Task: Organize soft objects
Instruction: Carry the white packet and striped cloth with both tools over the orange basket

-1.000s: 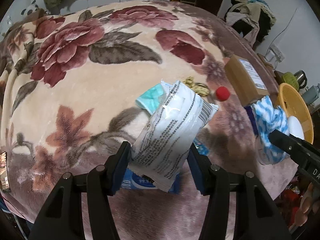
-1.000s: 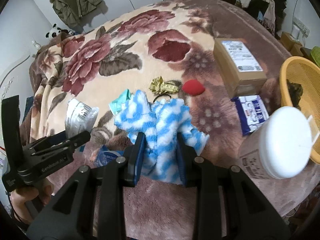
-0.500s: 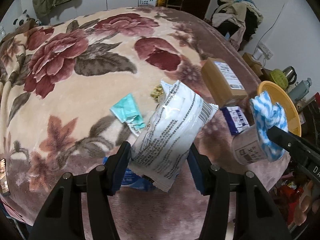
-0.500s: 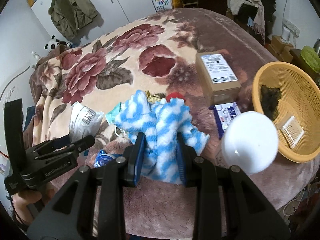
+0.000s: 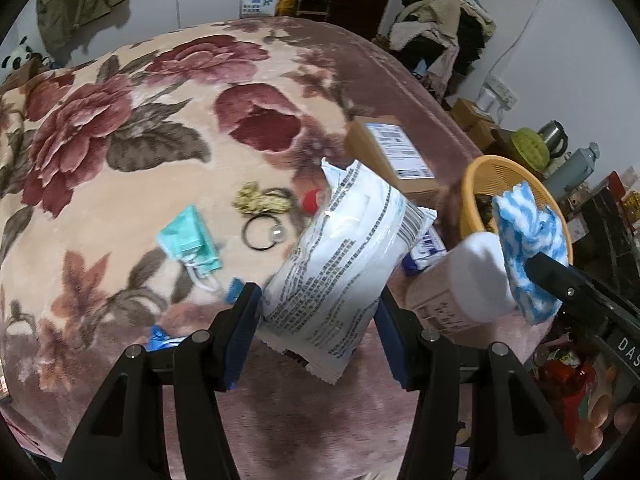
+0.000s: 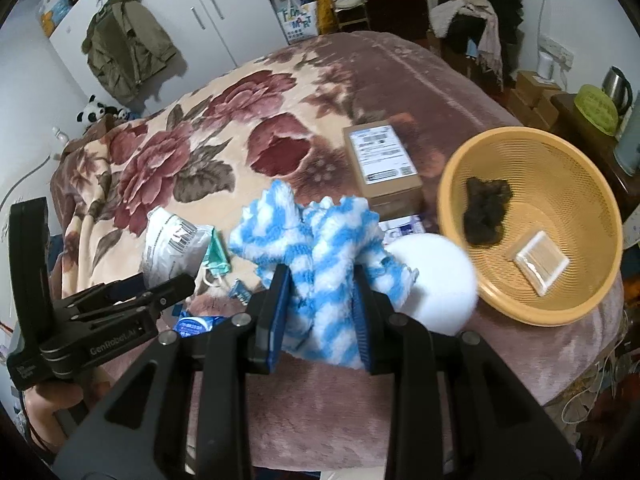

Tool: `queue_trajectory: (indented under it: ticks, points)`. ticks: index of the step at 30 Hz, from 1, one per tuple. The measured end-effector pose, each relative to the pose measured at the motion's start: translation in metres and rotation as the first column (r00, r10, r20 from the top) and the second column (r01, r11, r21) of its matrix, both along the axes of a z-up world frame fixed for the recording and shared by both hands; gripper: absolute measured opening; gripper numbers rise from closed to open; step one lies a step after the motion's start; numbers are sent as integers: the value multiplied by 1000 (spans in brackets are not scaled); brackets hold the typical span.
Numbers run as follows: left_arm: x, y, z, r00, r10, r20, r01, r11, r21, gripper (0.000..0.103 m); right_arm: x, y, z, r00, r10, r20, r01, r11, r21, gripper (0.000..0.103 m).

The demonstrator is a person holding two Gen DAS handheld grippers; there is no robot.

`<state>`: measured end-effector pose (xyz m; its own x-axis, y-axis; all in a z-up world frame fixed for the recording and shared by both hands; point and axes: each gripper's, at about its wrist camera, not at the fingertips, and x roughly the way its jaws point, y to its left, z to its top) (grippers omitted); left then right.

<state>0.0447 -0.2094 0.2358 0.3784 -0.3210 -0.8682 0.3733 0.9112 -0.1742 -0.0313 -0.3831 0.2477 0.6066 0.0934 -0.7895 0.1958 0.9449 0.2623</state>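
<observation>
- Right wrist view: the right gripper (image 6: pixel 320 304) is clenched on a blue-and-white fluffy cloth (image 6: pixel 316 240), which stands up from between its blue pads and fans out above them, its long axis running roughly straight ahead along the fingers.
- Ahead and to the right of that gripper lies the yellow basket (image 6: pixel 452 184), tipped open toward the camera, with a dark fuzzy clump (image 6: pixel 486 210) and a small clear packet (image 6: pixel 538 262) already inside; it appears to be the collecting place, so the coming move likely turns on a swing forward and rightward.
- A white-lidded tub (image 6: pixel 432 284) stands just right of the cloth, between the gripper and the basket's near rim, and the carry would probably have to pass over it.
- Left wrist view: the left gripper (image 5: pixel 316 328) grasps a white printed plastic pack (image 5: pixel 348 256) by its lower end; the pack's long axis tilts up and to the right, away from the fingers, its crimped top pointing toward the basket (image 5: pixel 472 184).
- From this gripper the basket sits farther off to the right, beyond the tub (image 5: pixel 464 284), so the right gripper (image 5: pixel 560 284) with its cloth (image 5: pixel 528 240) looks the nearer of the two, its load already showing against the basket's rim.
- Lying on the floral blanket (image 5: pixel 120 200) ahead and left of the left gripper are a teal face mask (image 5: pixel 188 240), a black hair tie (image 5: pixel 264 232), a yellow scrunchie (image 5: pixel 256 200) and a red ball (image 5: pixel 310 202); a cardboard box (image 5: pixel 392 156) rests ahead, beside the basket.
</observation>
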Motion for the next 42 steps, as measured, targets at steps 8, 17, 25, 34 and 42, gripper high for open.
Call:
queue_trajectory:
  ticks: [8,17,25,34,42]
  points:
    - [-3,-50,5,998,-59,-16,58,998,-21,58,-12,-42,3,998,-61,-2,61,998,-3,30]
    - [-3,-107,5,991,-132,-31,131,991,-23,58,-22,-87,1,992,-125,-5,125,992,0,30]
    - [-2,-150,5,983,-178,-36,177,984,-27,58,-25,-123,-3,983,-181,-14,181,983,5,30]
    - [1,-192,-1,973,-224,-51,223,974,-29,58,-28,-156,-11,973,-230,-28,230,973,7,30]
    - [2,-223,-8,963,-260,-65,258,966,-33,58,-29,-180,-17,963,-266,-40,266,964,9,30]
